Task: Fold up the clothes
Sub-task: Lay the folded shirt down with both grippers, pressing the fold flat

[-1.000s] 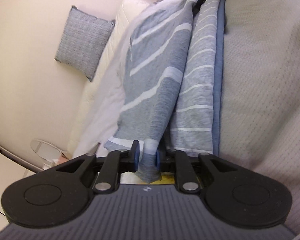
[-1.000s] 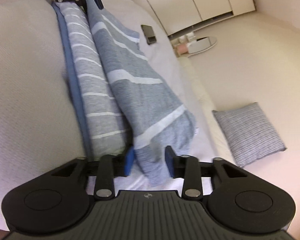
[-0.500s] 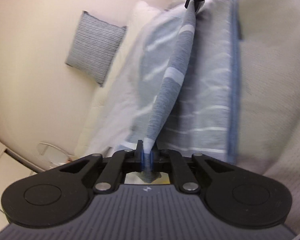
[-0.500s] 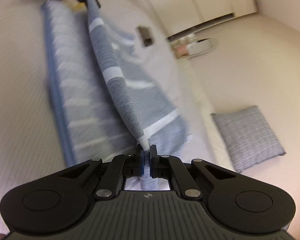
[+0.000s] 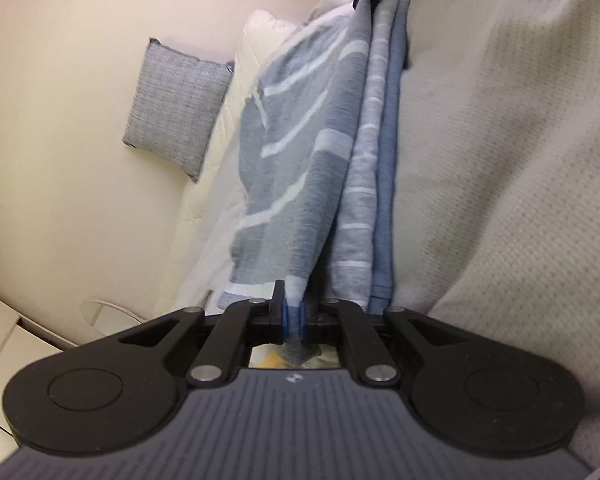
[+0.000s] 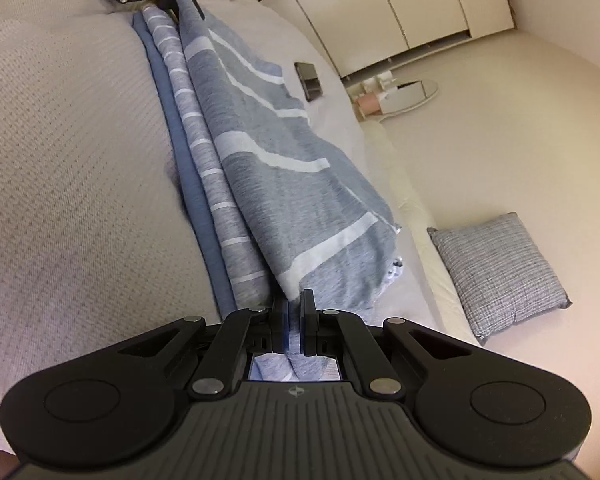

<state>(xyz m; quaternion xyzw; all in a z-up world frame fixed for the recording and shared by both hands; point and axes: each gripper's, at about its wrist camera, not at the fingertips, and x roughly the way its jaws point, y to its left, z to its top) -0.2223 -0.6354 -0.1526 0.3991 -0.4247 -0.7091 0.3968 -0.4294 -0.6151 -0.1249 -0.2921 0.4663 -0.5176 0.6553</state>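
Garment [image 6: 284, 184] lies on bed [image 6: 60, 160], cushion [image 6: 500, 272] beside.

You see both wrist views in soft, even, warm indoor light with no glare and only faint shadows. Fisheye distortion bends everything toward the rim, with dark vignetting in the corners. In the left view, the striped cloth [image 5: 292, 184] looks slightly blurred around 10 o'clock; the right view is sharper.

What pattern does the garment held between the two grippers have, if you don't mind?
Blue-grey garment with white stripes; clearest in the right wrist view.
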